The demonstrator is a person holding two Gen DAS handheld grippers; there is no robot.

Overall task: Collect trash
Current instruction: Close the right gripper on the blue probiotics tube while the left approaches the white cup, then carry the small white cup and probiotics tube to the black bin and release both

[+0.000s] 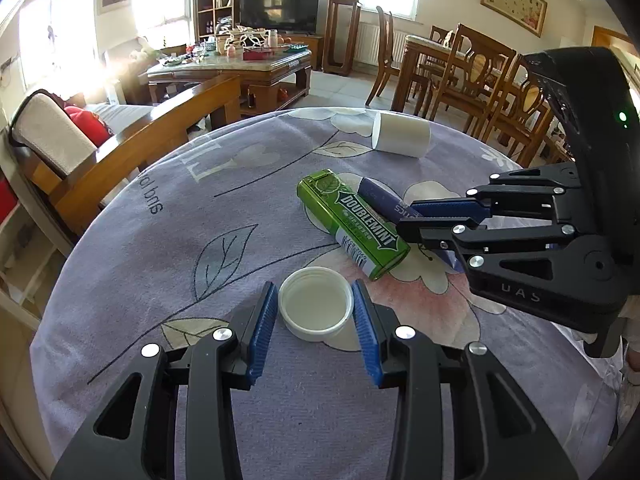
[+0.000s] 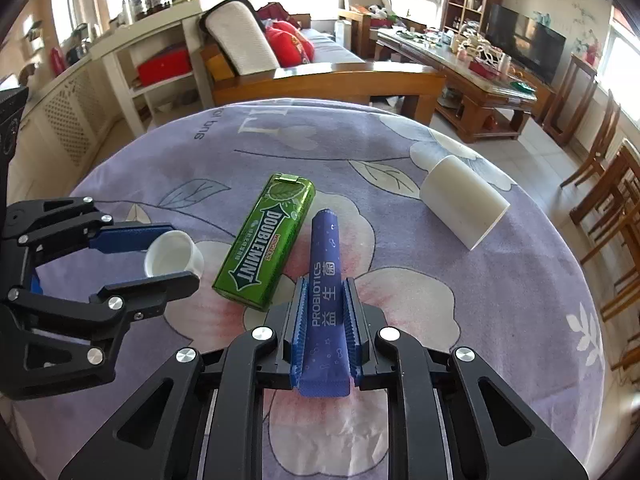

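A white plastic cap lies open side up on the purple flowered tablecloth. My left gripper has its blue pads against the cap's two sides, shut on it. The right wrist view shows the same cap between the left gripper's fingers. My right gripper is shut on the near end of a purple probiotics sachet, which points away from me. In the left wrist view the right gripper comes in from the right onto the sachet.
A green Doublemint tin lies flat between cap and sachet, touching the sachet's left side. A white paper cup lies on its side at the far right of the round table. A wooden sofa stands behind, dining chairs to the right.
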